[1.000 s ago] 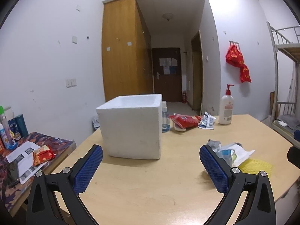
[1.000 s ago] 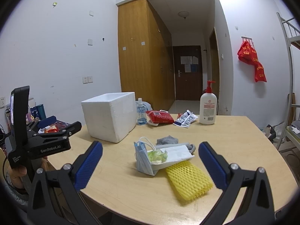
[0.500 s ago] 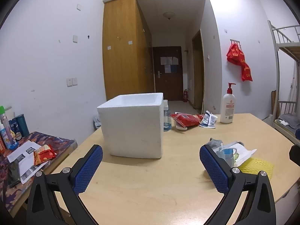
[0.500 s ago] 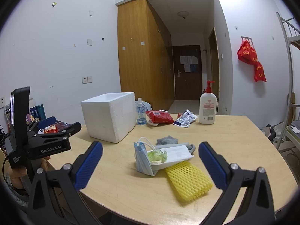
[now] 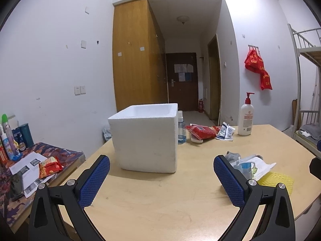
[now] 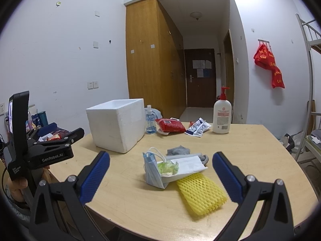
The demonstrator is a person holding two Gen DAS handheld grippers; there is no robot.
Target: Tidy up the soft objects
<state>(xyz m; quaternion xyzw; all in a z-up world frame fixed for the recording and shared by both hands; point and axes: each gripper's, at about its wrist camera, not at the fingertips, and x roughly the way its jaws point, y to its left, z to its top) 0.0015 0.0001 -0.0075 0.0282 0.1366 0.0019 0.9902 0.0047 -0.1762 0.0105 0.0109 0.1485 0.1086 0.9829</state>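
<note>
A pile of soft things lies on the wooden table [image 6: 250,150]: a blue face mask [image 6: 153,172], a white paper bag [image 6: 188,164] with something green [image 6: 167,166] inside, a grey sock [image 6: 178,150] and a yellow foam net [image 6: 200,193]. My right gripper [image 6: 160,178] hovers open in front of the pile with nothing between its fingers. A white foam box [image 5: 145,138] stands open-topped on the table. My left gripper [image 5: 161,180] is open just short of the box, empty. The pile [image 5: 250,166] shows to its right, partly hidden by the right finger.
Behind the box stand a small spray bottle [image 6: 150,120], a red packet [image 6: 170,125], blue-white sachets [image 6: 198,128] and a lotion pump bottle [image 6: 221,114]. A side table [image 5: 30,160] with papers, snacks and bottles sits at left. A bunk bed [image 5: 307,92] stands at right.
Both views have shifted only slightly; the left gripper has tilted up a little and the box sits marginally closer. Nothing was grasped or let go.
</note>
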